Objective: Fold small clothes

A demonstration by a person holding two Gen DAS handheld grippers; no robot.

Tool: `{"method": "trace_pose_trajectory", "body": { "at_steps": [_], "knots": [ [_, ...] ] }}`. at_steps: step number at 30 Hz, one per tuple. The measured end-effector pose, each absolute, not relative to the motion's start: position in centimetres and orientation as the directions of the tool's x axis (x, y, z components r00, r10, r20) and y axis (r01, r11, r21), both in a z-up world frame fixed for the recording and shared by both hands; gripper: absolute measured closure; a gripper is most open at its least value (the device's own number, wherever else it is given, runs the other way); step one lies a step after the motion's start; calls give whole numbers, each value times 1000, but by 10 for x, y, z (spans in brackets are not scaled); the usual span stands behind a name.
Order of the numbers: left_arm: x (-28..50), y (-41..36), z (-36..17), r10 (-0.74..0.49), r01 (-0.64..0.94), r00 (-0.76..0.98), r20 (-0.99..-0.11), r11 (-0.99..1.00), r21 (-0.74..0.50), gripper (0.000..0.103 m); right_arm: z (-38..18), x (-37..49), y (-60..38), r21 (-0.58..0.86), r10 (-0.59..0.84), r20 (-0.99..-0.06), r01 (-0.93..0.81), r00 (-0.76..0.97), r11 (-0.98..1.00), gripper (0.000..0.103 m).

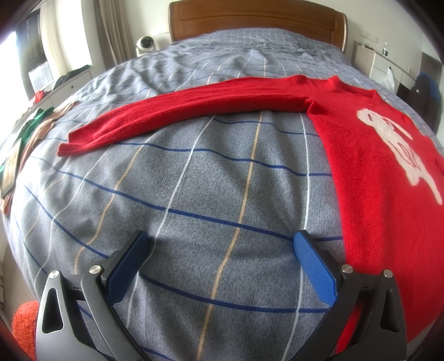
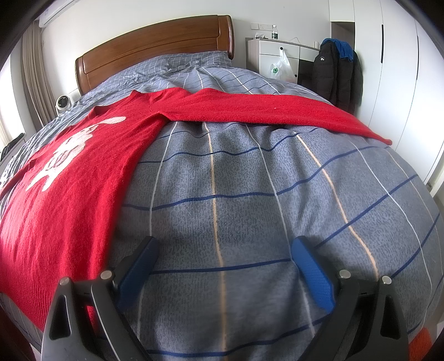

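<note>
A small red sweater [image 1: 371,172] with a white figure on its chest lies flat, face up, on the grey checked bed cover [image 1: 194,194]. Its one sleeve [image 1: 180,116] stretches out to the left in the left wrist view. Its other sleeve [image 2: 263,111] stretches right in the right wrist view, with the body [image 2: 69,180] at the left. My left gripper [image 1: 222,244] is open and empty, low over the cover just left of the sweater's body. My right gripper [image 2: 224,247] is open and empty, low over the cover just right of the body.
A wooden headboard [image 1: 255,16] stands at the far end. Green and beige clothes [image 1: 36,125] lie at the bed's left edge. An orange knit item [image 1: 25,325] sits at the lower left. A dark jacket [image 2: 335,77] and a white cabinet [image 2: 277,55] stand to the right.
</note>
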State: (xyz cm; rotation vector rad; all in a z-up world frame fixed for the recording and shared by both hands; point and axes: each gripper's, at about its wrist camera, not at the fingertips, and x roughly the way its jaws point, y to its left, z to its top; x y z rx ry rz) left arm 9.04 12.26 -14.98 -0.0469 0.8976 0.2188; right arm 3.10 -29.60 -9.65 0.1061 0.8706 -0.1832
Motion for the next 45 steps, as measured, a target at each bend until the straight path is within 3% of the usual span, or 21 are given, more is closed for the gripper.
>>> {"method": "trace_pose_trajectory", "body": {
  "at_steps": [29,34,39,42,45],
  "knots": [
    [90,123,-150,161,-206,603,-781,978,42,0,-95,32,-297,26,-108,-771,200,627,979,7],
    [88,124,-142,129,-205,603,-787,979,3,0,-63,20,-324,182,-18,-738,224,674,957,7],
    [75,126,-122,78,-198,639,-765,978,-66,1,-30,13,-420,482,84,-651,326,754,813,9],
    [65,125,-110,96,-210,670,-736,976,-63,0,-39,21,-485,665,143,-617,416,774,620,23],
    [63,126,-107,124,-220,679,-723,975,-40,0,-65,40,-531,746,163,-612,496,774,443,38]
  ]
}}
